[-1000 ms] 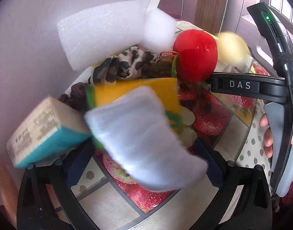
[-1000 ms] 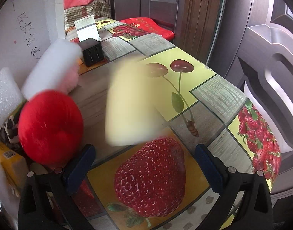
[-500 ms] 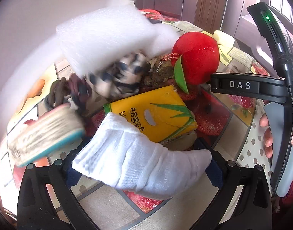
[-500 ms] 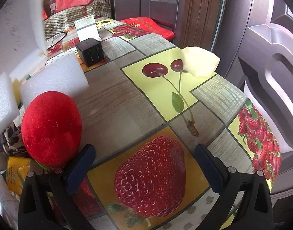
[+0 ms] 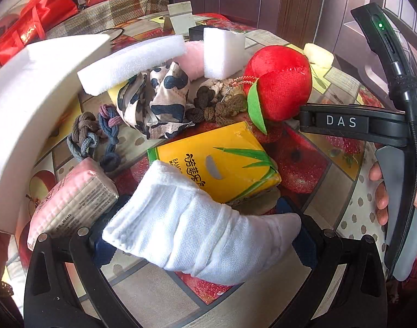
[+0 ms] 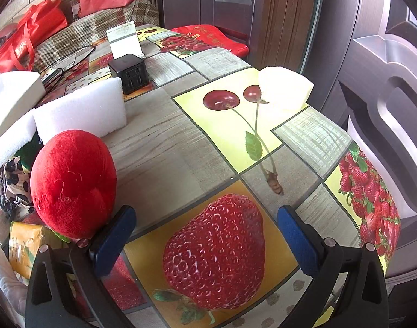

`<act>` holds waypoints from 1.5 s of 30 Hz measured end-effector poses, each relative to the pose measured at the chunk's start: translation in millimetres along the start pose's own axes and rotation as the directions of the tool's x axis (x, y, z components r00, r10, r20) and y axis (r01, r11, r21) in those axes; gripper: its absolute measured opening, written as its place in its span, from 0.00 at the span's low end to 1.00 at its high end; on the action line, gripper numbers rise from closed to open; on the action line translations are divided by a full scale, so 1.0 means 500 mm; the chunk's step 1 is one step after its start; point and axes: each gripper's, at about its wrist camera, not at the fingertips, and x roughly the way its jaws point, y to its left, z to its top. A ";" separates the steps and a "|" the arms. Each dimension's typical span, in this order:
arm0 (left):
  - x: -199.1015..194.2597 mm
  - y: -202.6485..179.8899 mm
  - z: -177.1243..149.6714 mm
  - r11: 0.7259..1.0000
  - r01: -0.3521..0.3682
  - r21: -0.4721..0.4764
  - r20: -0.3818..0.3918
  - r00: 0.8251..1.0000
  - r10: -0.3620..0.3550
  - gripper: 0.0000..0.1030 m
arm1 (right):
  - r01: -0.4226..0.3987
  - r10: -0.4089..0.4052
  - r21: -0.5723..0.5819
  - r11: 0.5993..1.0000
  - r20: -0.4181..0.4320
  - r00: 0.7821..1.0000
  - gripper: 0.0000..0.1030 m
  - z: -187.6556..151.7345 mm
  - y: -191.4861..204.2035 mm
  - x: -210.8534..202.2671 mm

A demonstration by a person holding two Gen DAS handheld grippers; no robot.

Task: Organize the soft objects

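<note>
Here, the left gripper [image 5: 200, 227] is clamped on a white towel [image 5: 197, 227], held just in front of the yellow tissue pack [image 5: 222, 161] on the desk [image 6: 167, 153]. The right gripper [image 6: 205, 235] is spread wide and empty, right of the red plush apple [image 6: 71, 180].

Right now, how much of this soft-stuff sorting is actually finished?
Barely begun, it seems. One pale yellow sponge sits alone at the table's far edge, perhaps already sorted. The left gripper holds a white cloth between its fingers; the right gripper is open and empty. Still heaped together: red plush fruit, foam blocks, patterned fabric, hair ties, yellow tissue pack.
</note>
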 end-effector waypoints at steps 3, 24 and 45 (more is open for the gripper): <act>0.000 0.000 0.000 1.000 0.000 0.000 0.000 1.000 0.000 1.00 | 0.000 0.000 0.001 1.000 0.000 1.000 1.00 0.000 0.000 0.000; -0.002 -0.004 0.002 1.000 0.004 0.009 0.000 1.000 -0.004 1.00 | 0.001 -0.001 -0.002 1.000 -0.001 1.000 1.00 0.003 0.002 0.003; -0.009 -0.001 -0.004 0.999 0.037 0.006 0.009 0.999 -0.037 0.99 | -0.006 0.006 -0.014 1.000 0.008 1.000 1.00 0.005 0.017 -0.004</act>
